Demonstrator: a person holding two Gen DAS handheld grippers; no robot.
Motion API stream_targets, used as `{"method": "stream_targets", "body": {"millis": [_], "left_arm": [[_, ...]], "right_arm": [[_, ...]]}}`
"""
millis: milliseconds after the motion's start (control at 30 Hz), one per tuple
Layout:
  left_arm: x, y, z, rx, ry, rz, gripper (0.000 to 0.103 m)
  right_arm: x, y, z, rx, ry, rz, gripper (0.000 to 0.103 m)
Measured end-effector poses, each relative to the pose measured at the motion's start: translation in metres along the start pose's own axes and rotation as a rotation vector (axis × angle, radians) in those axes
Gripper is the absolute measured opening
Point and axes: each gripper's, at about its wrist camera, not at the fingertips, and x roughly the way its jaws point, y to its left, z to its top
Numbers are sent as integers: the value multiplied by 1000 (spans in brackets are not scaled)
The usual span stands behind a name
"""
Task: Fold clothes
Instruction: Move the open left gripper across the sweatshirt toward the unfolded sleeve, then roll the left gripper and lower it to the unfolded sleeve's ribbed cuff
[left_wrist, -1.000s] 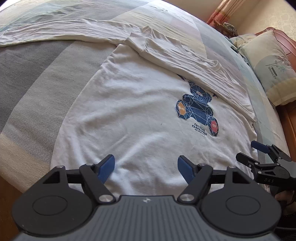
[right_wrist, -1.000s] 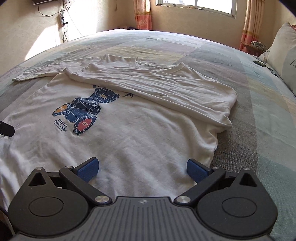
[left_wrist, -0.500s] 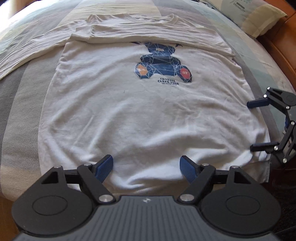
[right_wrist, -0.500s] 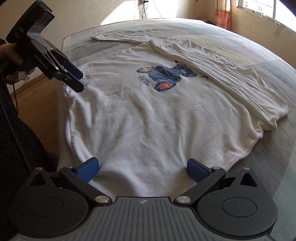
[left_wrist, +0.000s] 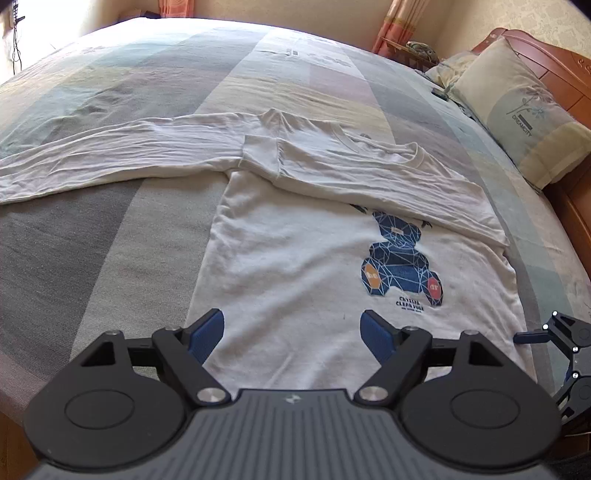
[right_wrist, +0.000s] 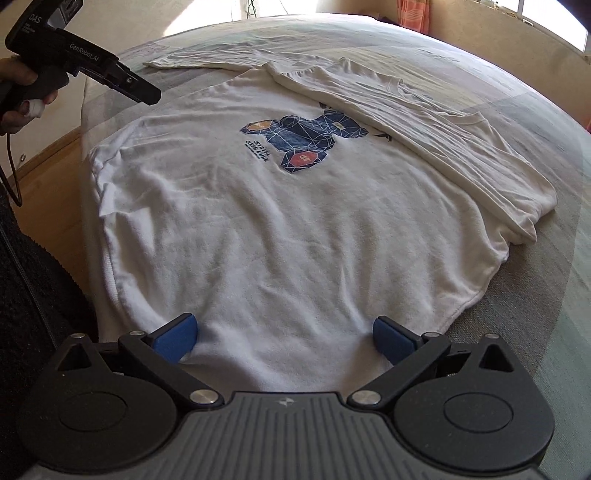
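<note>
The left gripper (left_wrist: 291, 336) has swung back toward the shirt's (left_wrist: 295, 280) left side; the right gripper (right_wrist: 286, 338) stayed at the hem. Both hang released, so the remaining outstretched sleeve (left_wrist: 110, 155) looks next.

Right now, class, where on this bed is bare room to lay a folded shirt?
Free: the grey bedspread below the outstretched sleeve, and the far bedspread beyond the collar. Crowded: the shirt fills the near middle; pillows hold the right.
</note>
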Motion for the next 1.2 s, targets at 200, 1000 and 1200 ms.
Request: {"method": "stream_targets", "body": {"millis": [200,1000,1200], "left_arm": [[15,64,25,-95,-79,-25,81],[24,357,41,-774,-467,97,87],[33,368,49,-780,-525,60,90]], "right_arm": [[1,-2,24,124,-28,-124,103],[63,24,118,570,-51,-219,103],[69,20,110,612,-34,-226,103]]}}
